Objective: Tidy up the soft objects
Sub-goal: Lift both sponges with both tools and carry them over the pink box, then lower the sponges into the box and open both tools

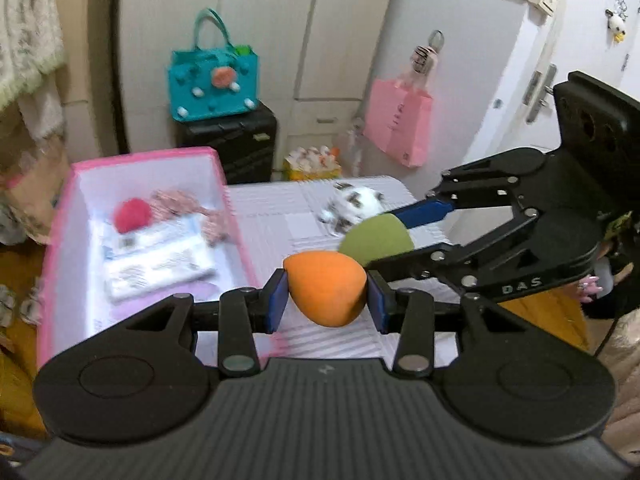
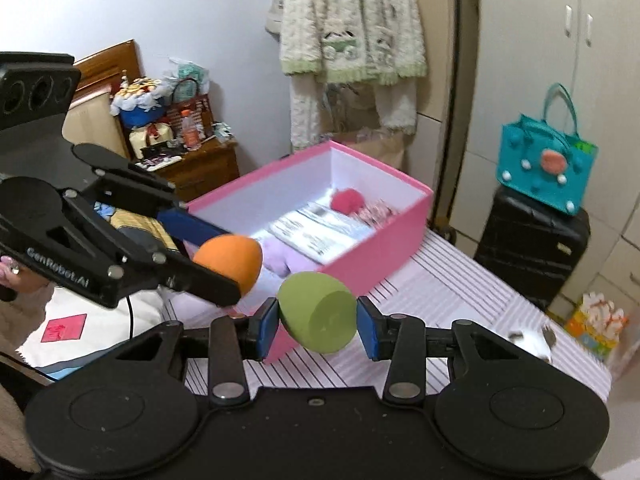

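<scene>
My left gripper (image 1: 326, 294) is shut on an orange egg-shaped sponge (image 1: 326, 292), held in the air over the striped table beside the pink box (image 1: 60, 216). My right gripper (image 2: 316, 322) is shut on a green sponge (image 2: 318, 312) with its flat end facing me. In the left wrist view the right gripper (image 1: 400, 236) reaches in from the right with the green sponge (image 1: 376, 240) just behind the orange one. Seen from the right wrist, the left gripper (image 2: 216, 256) carries the orange sponge (image 2: 230, 260) near the pink box (image 2: 380, 236), which holds a red pompom (image 2: 347, 200), a purple soft thing and packets.
A black-and-white plush (image 1: 354, 204) lies on the striped table (image 1: 280, 208) behind the sponges. A teal bag (image 1: 212, 80) sits on a black suitcase (image 1: 240, 140), and a pink bag (image 1: 398, 124) hangs on the wall. A person's hand (image 2: 16, 276) grips the left tool.
</scene>
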Demonstrator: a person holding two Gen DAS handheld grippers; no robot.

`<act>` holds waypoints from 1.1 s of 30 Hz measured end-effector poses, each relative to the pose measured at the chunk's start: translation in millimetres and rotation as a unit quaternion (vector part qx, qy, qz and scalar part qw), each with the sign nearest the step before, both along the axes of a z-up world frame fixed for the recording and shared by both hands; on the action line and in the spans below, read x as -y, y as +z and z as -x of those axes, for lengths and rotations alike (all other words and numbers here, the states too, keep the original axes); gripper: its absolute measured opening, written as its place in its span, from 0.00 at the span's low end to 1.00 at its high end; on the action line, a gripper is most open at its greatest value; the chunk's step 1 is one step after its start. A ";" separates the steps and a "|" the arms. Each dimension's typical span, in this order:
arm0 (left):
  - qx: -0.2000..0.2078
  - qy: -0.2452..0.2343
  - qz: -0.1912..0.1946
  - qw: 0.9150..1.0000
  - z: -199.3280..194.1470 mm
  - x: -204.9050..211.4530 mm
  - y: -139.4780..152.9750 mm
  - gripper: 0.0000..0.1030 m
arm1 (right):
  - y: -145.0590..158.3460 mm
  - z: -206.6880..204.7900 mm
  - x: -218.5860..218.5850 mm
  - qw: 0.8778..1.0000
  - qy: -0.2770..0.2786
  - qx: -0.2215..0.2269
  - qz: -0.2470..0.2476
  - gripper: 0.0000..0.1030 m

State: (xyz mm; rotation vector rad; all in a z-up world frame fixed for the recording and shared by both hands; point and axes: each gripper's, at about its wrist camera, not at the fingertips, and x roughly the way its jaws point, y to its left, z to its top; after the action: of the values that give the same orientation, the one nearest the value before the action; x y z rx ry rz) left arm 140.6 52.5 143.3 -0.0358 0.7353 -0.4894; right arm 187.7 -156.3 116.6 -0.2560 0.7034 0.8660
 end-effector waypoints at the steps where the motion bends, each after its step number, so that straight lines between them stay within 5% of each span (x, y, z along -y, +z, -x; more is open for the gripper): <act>1: 0.005 0.007 -0.002 1.000 0.6 -7.3 2.8 0.40 | 2.4 -0.2 -5.4 1.000 0.004 0.002 -0.001 0.46; 15: -0.041 0.097 0.013 0.994 -52.4 -96.3 -12.1 0.40 | -1.2 -46.5 -84.7 0.998 0.030 0.047 0.043 0.46; 33: -0.109 0.114 0.010 0.987 -164.1 -112.3 -85.8 0.40 | -70.9 -120.9 -160.6 0.987 0.018 0.088 0.133 0.46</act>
State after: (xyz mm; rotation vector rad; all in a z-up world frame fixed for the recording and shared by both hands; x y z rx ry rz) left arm 304.6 164.8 57.4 -0.1939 0.9285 -0.2762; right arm 308.6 4.2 45.7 -0.5784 0.6505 0.7724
